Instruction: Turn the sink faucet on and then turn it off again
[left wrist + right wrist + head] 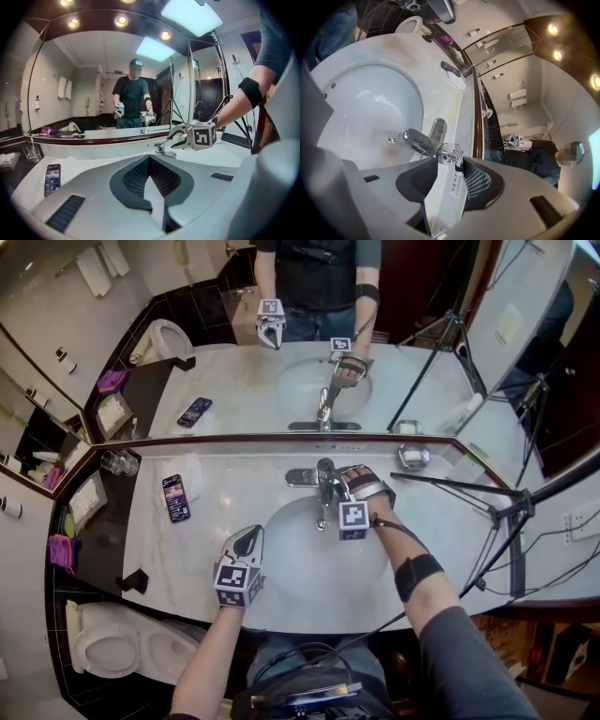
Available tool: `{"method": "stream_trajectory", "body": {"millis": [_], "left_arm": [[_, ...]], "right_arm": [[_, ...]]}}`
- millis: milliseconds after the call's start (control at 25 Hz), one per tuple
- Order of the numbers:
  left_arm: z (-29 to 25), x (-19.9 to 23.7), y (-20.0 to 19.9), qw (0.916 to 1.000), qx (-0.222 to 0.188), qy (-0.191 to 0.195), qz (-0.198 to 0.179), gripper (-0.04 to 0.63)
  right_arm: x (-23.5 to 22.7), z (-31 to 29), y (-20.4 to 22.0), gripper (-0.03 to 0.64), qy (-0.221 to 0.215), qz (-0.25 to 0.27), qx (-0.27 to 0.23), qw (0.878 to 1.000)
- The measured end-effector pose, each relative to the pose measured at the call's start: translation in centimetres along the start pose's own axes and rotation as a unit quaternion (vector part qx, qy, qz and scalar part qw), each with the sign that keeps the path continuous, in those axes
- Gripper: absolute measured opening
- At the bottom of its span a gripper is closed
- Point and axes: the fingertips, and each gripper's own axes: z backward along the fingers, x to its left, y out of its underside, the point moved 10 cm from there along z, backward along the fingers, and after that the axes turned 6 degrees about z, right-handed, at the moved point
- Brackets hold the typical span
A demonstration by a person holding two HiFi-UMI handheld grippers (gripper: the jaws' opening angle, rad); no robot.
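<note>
While my right gripper [451, 164] is reaching to the back of the sink basin [309, 563], its jaws are standing apart with the rounded tip of the faucet [419, 140] lever [449, 153] sitting between them, close to both pads. The basin is lying open below the spout, showing its drain [389, 139]. I'm holding my left gripper [251, 535] over the basin's front-left rim, jaws together, nothing in them. A small silver dish [412, 457] is carrying something white on the desk [225, 512], against the mirror. A phone [175, 497] is lying flat to the left.
</note>
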Motion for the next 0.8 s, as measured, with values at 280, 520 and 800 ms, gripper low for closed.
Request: {"method": "stream_trajectory", "body": {"millis": [280, 520, 800], "left_arm": [[-0.2, 0.0, 0.0, 1.0, 0.002, 0.002, 0.003, 0.0], [-0.4, 0.4, -0.6, 1.0, -0.001, -0.003, 0.0, 0.0], [-0.8, 0.3, -0.5, 1.0, 0.0, 0.001, 0.002, 0.0]], "right_arm": [[1.3, 0.3, 0.1, 0.173, 0.009, 0.002, -0.003, 1.0], [2.4, 0.4, 0.1, 0.172, 0.015, -0.005, 0.001, 1.0], [2.8, 0.4, 0.2, 0.167, 0.022, -0.009, 0.003, 1.0]]}}
